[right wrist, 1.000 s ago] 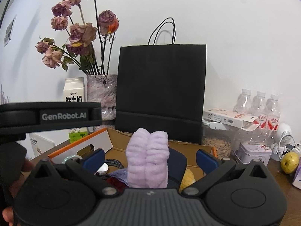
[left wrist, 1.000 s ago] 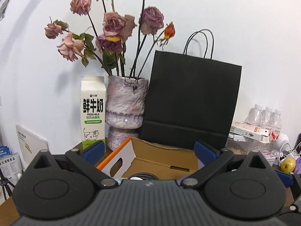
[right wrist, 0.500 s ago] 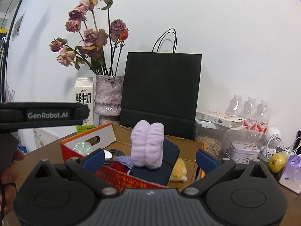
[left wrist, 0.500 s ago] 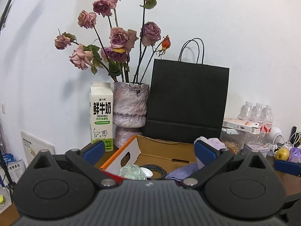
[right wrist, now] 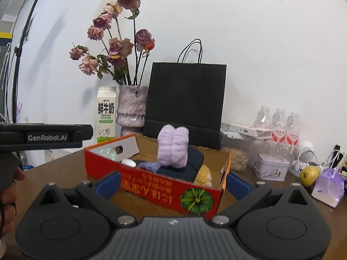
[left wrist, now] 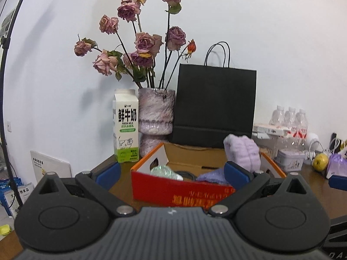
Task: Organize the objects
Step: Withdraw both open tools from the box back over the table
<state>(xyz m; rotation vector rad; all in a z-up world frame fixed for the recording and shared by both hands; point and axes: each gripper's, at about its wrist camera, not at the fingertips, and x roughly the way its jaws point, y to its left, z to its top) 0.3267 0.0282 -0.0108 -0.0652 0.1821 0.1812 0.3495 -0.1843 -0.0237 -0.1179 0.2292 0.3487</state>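
Reading the labels first: the milk carton (right wrist: 105,114) at the far left carries Chinese characters and "FRESH MILK", and the left gripper's body, seen side-on from the right wrist view, is stamped "GenRobot.AI". The near wall of the red cardboard box (right wrist: 156,187) bears yellow Chinese writing, upside down from here, with a green pumpkin picture at its right end. The water bottles (right wrist: 278,121) at the far right have red-and-white labels too small to read.

Both tongs stand wide and empty. The left gripper (left wrist: 172,172) and the right gripper (right wrist: 172,183) hover level on the near side of the box, pointing toward the far wall, the left one a little to the left of the right. A hand (right wrist: 8,197) grips the left tool.

Inside the box a rolled lilac towel (right wrist: 172,148) stands upright on a dark blue pad (right wrist: 186,165), with a yellow plush (right wrist: 203,176) at its right.

Compared with a second ago, both grippers have drawn back from the box, so its red front now shows.
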